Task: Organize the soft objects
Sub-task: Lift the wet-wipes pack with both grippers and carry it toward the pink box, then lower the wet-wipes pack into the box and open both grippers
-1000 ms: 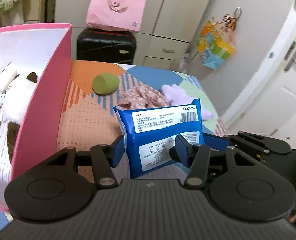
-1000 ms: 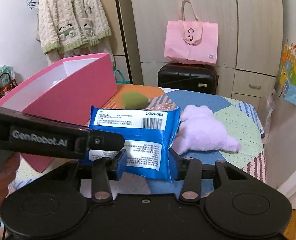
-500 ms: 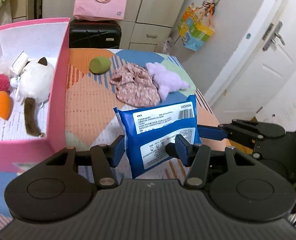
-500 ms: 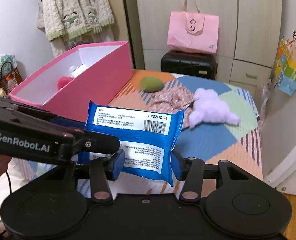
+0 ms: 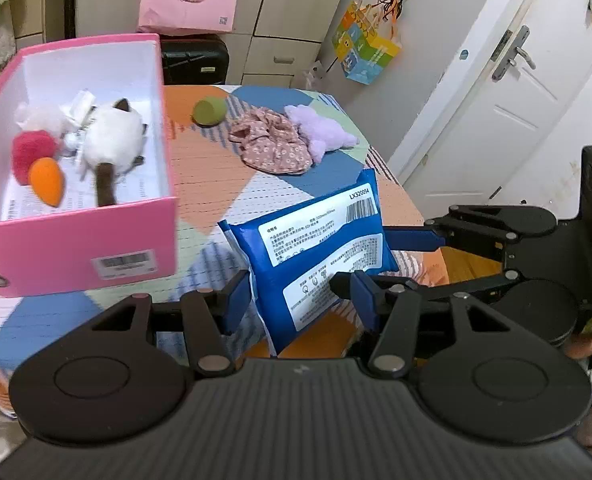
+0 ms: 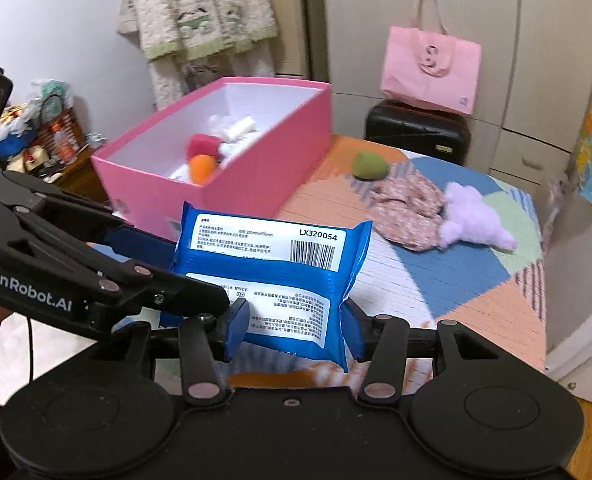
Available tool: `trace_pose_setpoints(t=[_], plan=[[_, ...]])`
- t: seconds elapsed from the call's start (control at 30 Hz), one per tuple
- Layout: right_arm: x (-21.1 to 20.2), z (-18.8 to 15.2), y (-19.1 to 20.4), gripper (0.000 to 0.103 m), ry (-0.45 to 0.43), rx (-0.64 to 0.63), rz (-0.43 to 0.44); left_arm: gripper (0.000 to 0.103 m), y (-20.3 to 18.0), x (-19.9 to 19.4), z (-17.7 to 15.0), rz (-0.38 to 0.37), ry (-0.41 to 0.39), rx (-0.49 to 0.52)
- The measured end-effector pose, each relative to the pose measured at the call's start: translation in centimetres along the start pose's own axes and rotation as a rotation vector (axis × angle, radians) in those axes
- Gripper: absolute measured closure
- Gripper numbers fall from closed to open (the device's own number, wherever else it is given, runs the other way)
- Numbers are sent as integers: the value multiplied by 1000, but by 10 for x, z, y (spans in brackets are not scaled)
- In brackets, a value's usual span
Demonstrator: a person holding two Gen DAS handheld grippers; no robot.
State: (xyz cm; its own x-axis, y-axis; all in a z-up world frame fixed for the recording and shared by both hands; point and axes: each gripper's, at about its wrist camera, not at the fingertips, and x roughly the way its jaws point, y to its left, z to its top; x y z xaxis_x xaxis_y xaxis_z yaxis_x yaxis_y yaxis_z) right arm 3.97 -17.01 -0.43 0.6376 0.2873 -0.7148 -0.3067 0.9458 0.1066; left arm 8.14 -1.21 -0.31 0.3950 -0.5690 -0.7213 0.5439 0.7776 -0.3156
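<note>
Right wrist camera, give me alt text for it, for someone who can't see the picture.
A blue wipes packet is held above a patchwork-covered table by the right gripper and the left gripper together. Behind stands an open pink box with soft toys inside; a green ball, floral cloth and lilac plush lie to its right.

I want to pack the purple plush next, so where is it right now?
The purple plush lies on the patchwork table cover, at the right in the right wrist view, touching the pink floral cloth on its left.
</note>
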Motion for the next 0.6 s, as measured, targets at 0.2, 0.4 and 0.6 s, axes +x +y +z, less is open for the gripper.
trace_pose_setpoints(t=[0.2, 0.4, 0.6], plan=[[-3, 21, 34, 42, -39, -111, 17, 51, 26, -31, -2, -37, 13, -38], [10, 49, 59, 42, -82, -168, 40, 51, 52, -54, 1, 17, -52, -69], [28, 80, 71, 42, -123, -197, 48, 51, 84, -65, 19, 30, -97, -102]])
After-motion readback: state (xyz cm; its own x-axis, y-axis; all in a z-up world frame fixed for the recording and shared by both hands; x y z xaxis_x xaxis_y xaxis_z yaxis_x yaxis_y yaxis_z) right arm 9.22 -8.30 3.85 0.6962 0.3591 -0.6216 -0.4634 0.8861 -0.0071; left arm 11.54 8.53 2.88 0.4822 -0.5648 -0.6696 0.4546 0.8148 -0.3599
